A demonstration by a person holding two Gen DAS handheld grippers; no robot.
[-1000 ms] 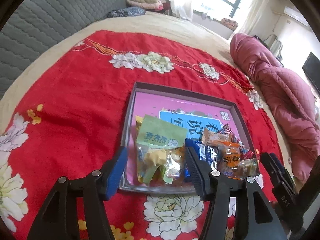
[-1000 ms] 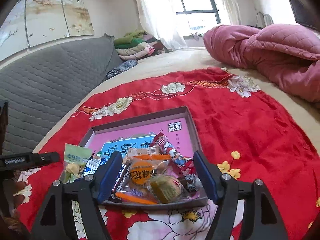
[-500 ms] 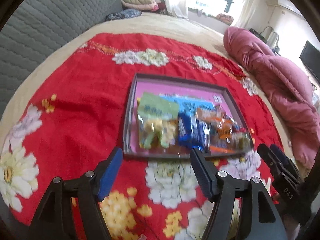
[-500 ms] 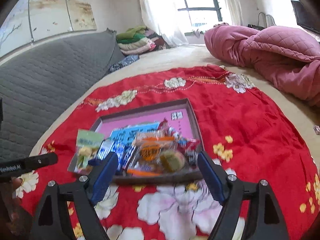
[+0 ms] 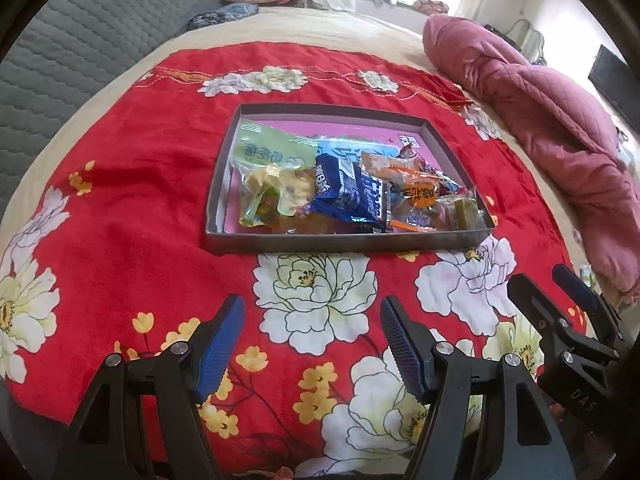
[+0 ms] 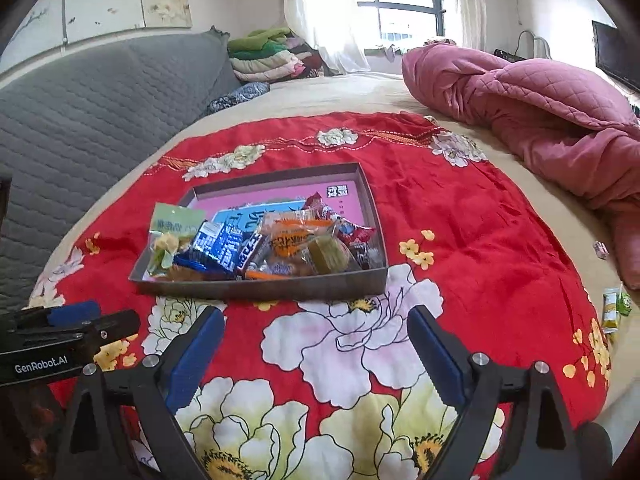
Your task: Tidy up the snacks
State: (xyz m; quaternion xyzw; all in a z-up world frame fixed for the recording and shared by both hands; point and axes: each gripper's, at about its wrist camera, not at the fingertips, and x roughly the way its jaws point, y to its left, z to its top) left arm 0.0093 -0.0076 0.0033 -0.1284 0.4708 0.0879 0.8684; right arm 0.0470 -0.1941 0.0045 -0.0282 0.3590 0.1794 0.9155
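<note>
Beside pink quilt [image 6: 552,120], snack tray [image 6: 256,282], stray packet [image 6: 612,308]

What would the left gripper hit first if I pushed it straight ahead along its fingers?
Probably the red floral cloth, then the near wall of the snack tray. The left gripper is open and empty; its height above the cloth is unclear.

Tray: my right gripper [image 6: 314,346] hangs spread and empty over the red floral cloth [image 6: 460,232], short of the snack tray [image 6: 260,284].
Contents: wrapped snacks [image 6: 280,240] piled inside.
Left gripper [image 6: 72,320]: at my left edge.
</note>
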